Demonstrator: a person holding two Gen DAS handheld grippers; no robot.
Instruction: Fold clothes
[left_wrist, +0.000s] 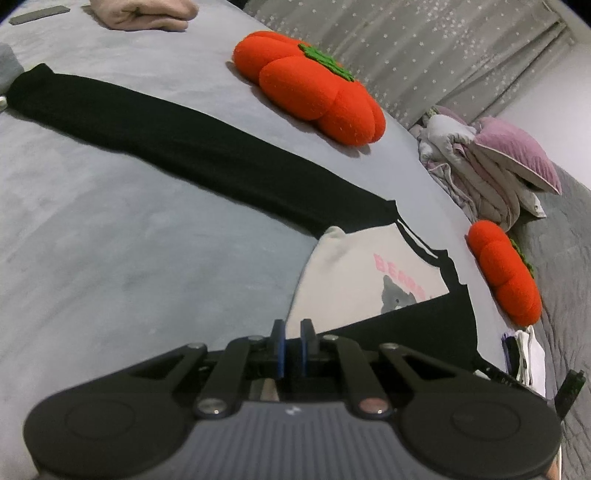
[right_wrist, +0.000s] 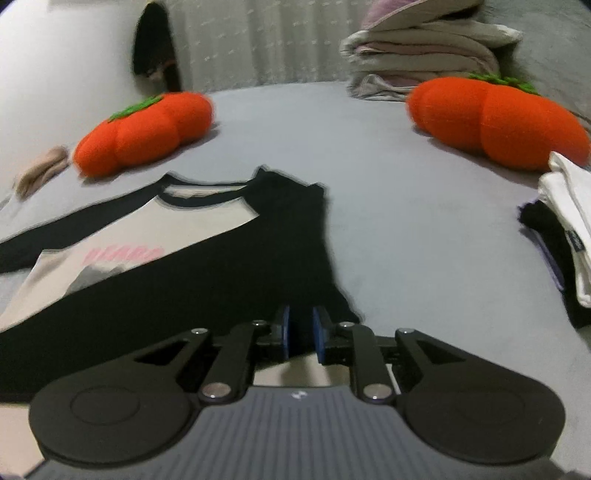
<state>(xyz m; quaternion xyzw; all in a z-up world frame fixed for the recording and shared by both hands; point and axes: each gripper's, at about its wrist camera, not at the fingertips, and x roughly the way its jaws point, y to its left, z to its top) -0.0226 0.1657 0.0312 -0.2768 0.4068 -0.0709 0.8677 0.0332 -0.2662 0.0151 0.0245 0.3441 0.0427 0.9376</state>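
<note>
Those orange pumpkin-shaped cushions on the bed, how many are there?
2. One pumpkin cushion lies beyond the long black sleeve; the other cushion sits near the folded bedding. More could be out of view.

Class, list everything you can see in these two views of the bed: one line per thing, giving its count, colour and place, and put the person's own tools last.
Shirt: one, cream body with black sleeves and pink lettering, flat on the bed, one sleeve stretched out, the other folded over the body.
Bed cover: one, pale grey, under everything.
Pumpkin cushions: two, orange with green tops, beyond the shirt.
Bedding pile: one, lilac and grey, at the far edge.
Folded clothes stack: one, white and black, right side.
Beige garment: one, far corner.
Curtain: one, grey, behind the bed.
Left gripper: one, black, blue pads, jaws shut.
Right gripper: one, black, blue pads, jaws slightly apart over the black sleeve.
</note>
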